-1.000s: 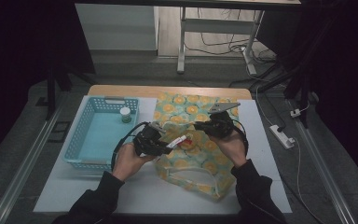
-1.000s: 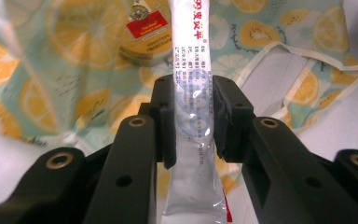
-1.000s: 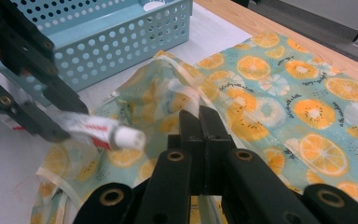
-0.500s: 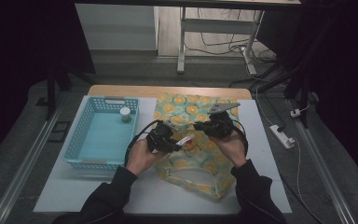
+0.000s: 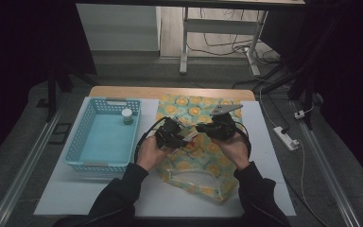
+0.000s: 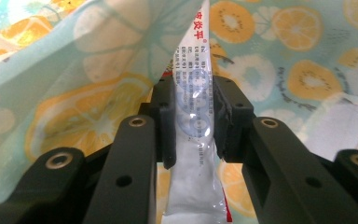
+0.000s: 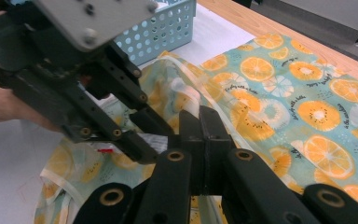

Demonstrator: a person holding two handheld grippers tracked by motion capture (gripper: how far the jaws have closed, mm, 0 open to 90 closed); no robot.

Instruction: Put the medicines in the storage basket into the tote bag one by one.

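Left hand-held gripper point(image 6: 193, 116) clamps a sachet point(image 6: 193, 140), tip at 12 o'clock against the bag point(image 6: 298, 70); right hand-held gripper point(image 7: 200, 123) pinches bag fabric.

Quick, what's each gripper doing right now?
Left gripper: shut on the white sachet.
Right gripper: shut on the fruit-print bag edge.

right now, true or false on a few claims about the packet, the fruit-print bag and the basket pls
1. The left gripper is shut on a white packet. True.
2. The right gripper stands wide open. False: its jaws are closed together, pinching the bag's edge.
3. The bag has an orange-slice print. True.
4. The blue basket lies on top of the bag. False: it sits beside the bag, at its left in the high view.
5. A small jar stands in the basket. True.
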